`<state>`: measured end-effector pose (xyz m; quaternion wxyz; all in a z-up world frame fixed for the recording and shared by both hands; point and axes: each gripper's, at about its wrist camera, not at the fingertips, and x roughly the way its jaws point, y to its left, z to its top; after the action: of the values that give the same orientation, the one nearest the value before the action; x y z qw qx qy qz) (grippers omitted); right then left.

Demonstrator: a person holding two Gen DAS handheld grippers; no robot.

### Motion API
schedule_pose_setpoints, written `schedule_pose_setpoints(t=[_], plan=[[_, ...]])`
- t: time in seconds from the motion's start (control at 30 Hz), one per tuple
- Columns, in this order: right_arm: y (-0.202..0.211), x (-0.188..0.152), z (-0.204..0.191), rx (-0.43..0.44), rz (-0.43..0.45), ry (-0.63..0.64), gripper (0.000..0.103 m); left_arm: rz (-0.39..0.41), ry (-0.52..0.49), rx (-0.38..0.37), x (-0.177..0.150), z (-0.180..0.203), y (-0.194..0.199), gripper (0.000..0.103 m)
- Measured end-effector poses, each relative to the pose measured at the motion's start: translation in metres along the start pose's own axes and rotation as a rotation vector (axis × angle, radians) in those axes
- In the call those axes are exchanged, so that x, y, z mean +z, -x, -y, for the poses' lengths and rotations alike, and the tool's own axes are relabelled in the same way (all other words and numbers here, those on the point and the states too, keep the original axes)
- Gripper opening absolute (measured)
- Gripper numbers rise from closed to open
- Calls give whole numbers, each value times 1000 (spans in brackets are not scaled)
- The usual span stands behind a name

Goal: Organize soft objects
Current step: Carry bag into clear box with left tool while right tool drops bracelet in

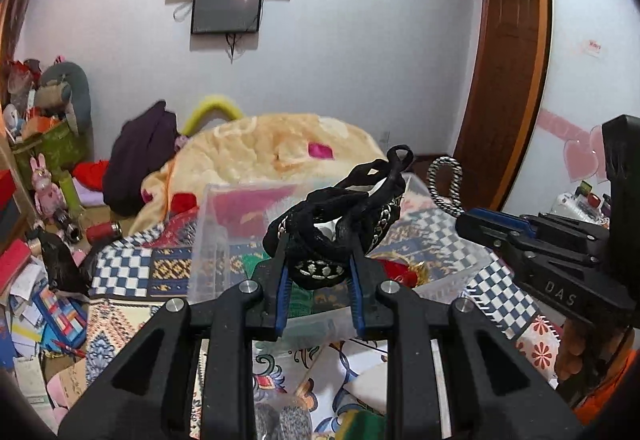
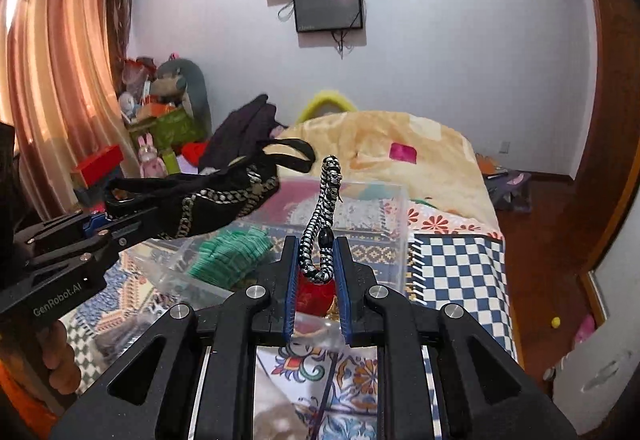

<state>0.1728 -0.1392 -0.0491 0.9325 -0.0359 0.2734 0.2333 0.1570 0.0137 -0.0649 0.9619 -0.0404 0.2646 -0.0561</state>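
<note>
Between the blue pads of the black left tool (image 1: 318,268) a black fabric bundle (image 1: 336,224) with silver-white chain patterning is seen. A black-and-white braided cord (image 2: 322,224) with a black bead is seen in the right tool (image 2: 318,272). Beyond it, a blue-and-white checked bedcover (image 2: 456,272) and a cream blanket (image 2: 400,143) are seen.
</note>
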Motion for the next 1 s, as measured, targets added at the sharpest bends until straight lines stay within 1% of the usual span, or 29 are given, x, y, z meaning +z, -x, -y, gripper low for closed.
schedule_pose_setpoints(t=[0.13,0.2,0.37,0.4,0.43,0.47,0.5,0.57,0.6,0.67,0.7,0.77,0.8,0.93,1.0], plan=[[-18,-1,0,-9,-45,14,15,-72,8,-32,-1,-2,-23,24],[-25,-2,-1,-17,-57,16,15,-102,6,-33,-3,-2,-34,24],[-36,-4,-4,-37,-96,41,16,-148,5,-34,-7,-1,-48,26],[-37,-3,-4,-37,-102,43,16,-158,4,-32,-8,0,-51,28],[-38,-3,-5,-40,-106,46,16,-164,1,-27,-8,0,-52,32],[-39,-4,-6,-39,-112,50,18,-165,-2,-25,-9,0,-53,36],[-39,-4,-6,-41,-115,55,19,-167,-7,-26,-9,1,-52,38],[-40,-5,-5,-51,-118,62,19,-170,-17,-21,-10,2,-53,47],[-41,-4,-4,-55,-123,64,19,-166,-19,-21,-11,3,-52,49],[-40,-4,-4,-55,-128,67,26,-163,-18,-20,-11,3,-51,52],[-39,-4,-5,-60,-128,69,27,-163,-17,-21,-11,3,-51,53],[-35,-4,-6,-51,-129,78,33,-160,-11,-18,-11,3,-50,61],[-34,-3,-6,-49,-126,76,35,-158,-7,-21,-10,2,-49,62],[-21,0,-9,-59,-90,91,47,-138,3,-35,-7,0,-39,63],[-14,1,-10,-66,-68,100,52,-117,-2,-32,-4,0,-29,66]])
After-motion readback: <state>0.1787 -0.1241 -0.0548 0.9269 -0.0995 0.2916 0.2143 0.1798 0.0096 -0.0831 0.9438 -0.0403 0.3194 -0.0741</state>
